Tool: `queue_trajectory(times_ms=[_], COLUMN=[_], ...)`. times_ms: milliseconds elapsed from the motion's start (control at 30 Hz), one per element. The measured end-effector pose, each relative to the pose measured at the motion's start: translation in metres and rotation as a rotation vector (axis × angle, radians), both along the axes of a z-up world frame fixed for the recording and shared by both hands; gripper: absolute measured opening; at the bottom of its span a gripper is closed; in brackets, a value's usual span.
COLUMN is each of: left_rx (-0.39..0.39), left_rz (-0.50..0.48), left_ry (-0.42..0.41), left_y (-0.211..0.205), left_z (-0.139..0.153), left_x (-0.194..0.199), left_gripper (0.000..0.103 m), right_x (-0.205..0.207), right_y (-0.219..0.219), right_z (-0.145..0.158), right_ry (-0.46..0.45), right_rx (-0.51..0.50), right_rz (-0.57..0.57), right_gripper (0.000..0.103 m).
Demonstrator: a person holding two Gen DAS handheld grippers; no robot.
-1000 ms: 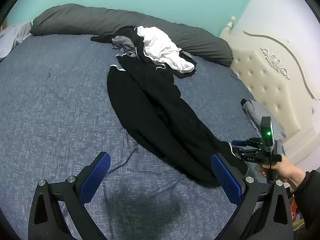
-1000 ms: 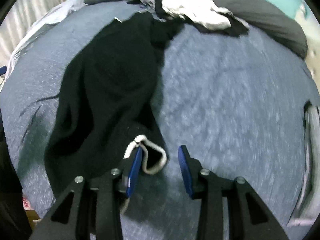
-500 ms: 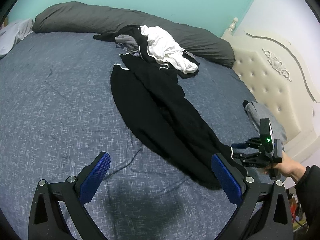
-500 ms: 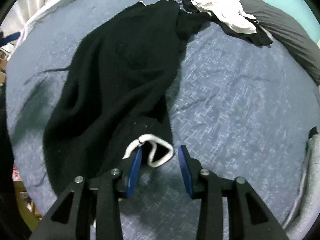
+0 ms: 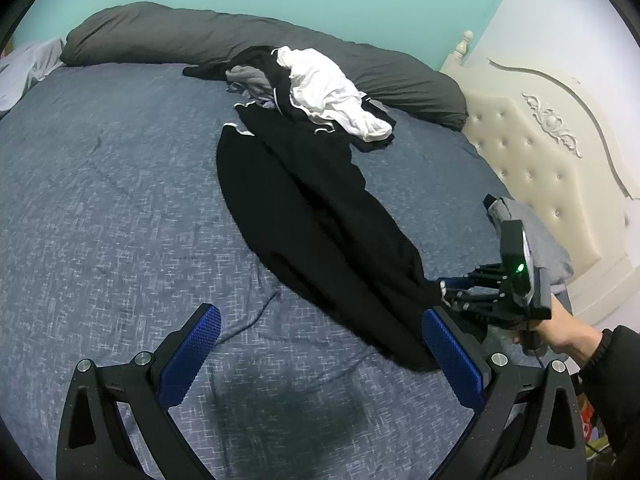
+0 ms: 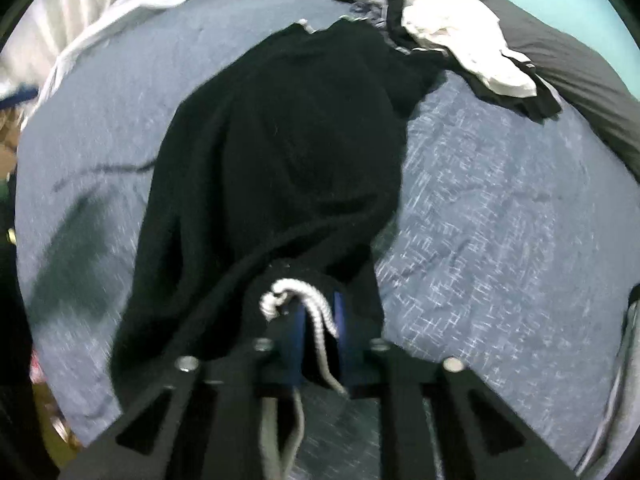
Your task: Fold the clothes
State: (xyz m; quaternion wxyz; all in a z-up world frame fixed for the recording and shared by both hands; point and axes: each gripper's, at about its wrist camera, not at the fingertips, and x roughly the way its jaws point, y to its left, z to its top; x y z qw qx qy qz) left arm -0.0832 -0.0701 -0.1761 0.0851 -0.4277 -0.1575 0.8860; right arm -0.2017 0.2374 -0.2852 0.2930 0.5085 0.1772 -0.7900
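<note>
Black trousers (image 5: 312,216) lie stretched across the blue bed (image 5: 100,200), waistband toward the near right edge. My right gripper (image 5: 452,292) is at that waistband. In the right wrist view its jaws are closing on the bunched black cloth (image 6: 280,160), and the white drawstring (image 6: 316,312) runs between the pads of my right gripper (image 6: 318,308). My left gripper (image 5: 320,320) hovers open above bare sheet, just left of the waistband, with nothing between its fingers.
A pile of clothes topped by a white garment (image 5: 328,88) sits at the far side, against a long grey pillow (image 5: 200,36). A grey folded garment (image 5: 536,232) lies near the cream headboard (image 5: 540,152). A hand (image 5: 560,328) holds the right gripper.
The right gripper moved forward onto the waistband and its jaws closed around the cloth and drawstring, lifting and bunching the fabric. The left gripper stayed where it was, open.
</note>
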Motion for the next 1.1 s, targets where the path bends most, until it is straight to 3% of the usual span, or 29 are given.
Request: queue_trajectory(times_ms=[167, 333, 767, 933, 1100], left_rx=[0.007, 0.017, 0.034, 0.045, 0.07], left_rz=[0.011, 0.007, -0.041, -0.066, -0.079], left_ry=[0.001, 0.013, 0.118, 0.15, 0.138], left_y=[-0.005, -0.002, 0.014, 0.027, 0.035], left_z=[0.0, 0.008, 0.065, 0.078, 0.069], left_x=[0.004, 0.007, 0.032, 0.042, 0.039], left_gripper=[0.103, 0.103, 0.103, 0.103, 0.103], right_x=[-0.005, -0.005, 0.018, 0.025, 0.025], right_y=[0.004, 0.011, -0.019, -0.039, -0.047], right_z=[0.032, 0.087, 0.236, 0.265, 0.244], right_ry=[0.012, 0.075, 0.216, 0.222, 0.181], right_rx=[-0.106, -0.231, -0.424, -0.437, -0.389], right_rz=[-0.055, -0.104, -0.095, -0.077, -0.079], right_gripper=[0.008, 0.007, 0.007, 0.007, 0.007])
